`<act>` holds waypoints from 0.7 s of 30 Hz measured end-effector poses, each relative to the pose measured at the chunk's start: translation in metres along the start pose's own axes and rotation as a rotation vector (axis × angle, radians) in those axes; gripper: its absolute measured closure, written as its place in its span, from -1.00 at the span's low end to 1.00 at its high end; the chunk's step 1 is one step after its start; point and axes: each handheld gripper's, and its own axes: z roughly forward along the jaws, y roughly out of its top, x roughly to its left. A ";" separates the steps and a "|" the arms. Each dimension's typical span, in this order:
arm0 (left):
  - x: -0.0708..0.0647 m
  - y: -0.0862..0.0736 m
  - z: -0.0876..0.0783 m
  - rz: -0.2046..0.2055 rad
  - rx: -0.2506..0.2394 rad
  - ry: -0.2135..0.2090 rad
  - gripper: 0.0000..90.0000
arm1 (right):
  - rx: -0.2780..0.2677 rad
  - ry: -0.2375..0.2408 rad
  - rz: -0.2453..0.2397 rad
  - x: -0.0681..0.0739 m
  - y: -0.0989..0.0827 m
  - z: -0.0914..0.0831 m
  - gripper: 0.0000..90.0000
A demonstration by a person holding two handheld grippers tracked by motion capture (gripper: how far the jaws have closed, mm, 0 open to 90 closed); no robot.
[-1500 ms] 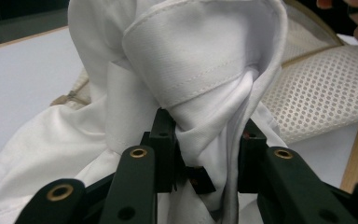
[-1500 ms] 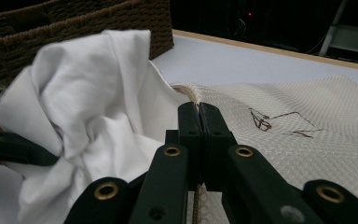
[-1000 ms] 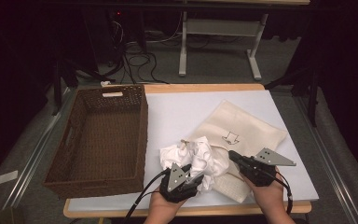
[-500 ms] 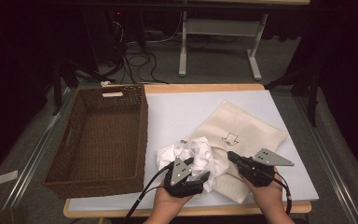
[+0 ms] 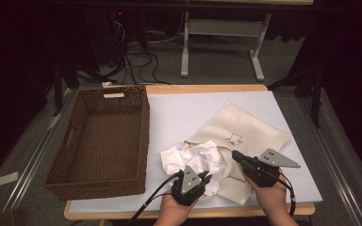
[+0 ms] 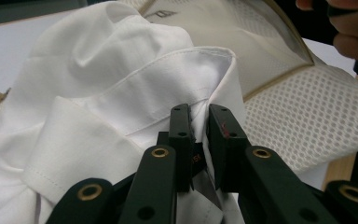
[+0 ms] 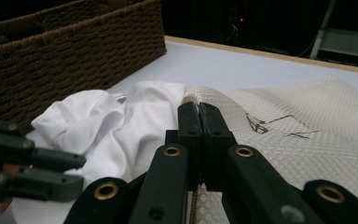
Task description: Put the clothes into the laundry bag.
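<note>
The left gripper [image 6: 199, 135] has just closed its jaws on a fold of the crumpled white cotton shirt [image 6: 121, 93]; the right gripper [image 7: 199, 122] pinches the rim of the cream mesh drawstring bag [image 7: 307, 140]. That thin pinch of shirt could slip, or drag the bag mouth shut.

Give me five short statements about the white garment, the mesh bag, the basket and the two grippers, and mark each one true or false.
1. The left gripper has its fingers closed on a fold of the white garment. True.
2. The right gripper is open and touching nothing. False: it is shut on the edge of the cream mesh bag.
3. The wicker basket already holds the white garment. False: the basket is empty and the garment lies on the table beside it.
4. The basket stands to the left of the bag in the high view. True.
5. The mesh bag is black. False: it is cream, with a small dark mark on it.
</note>
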 end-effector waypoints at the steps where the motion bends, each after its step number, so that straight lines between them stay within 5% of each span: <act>1: -0.001 -0.001 0.000 0.007 0.002 -0.003 0.79 | -0.003 -0.002 0.007 0.000 0.000 -0.001 1.00; 15: -0.002 -0.005 0.004 -0.011 0.012 -0.032 0.77 | -0.087 -0.018 0.033 -0.012 0.010 -0.014 1.00; 21: 0.002 0.000 -0.002 -0.025 -0.021 -0.032 0.57 | -0.063 0.007 0.010 -0.006 0.008 -0.010 0.99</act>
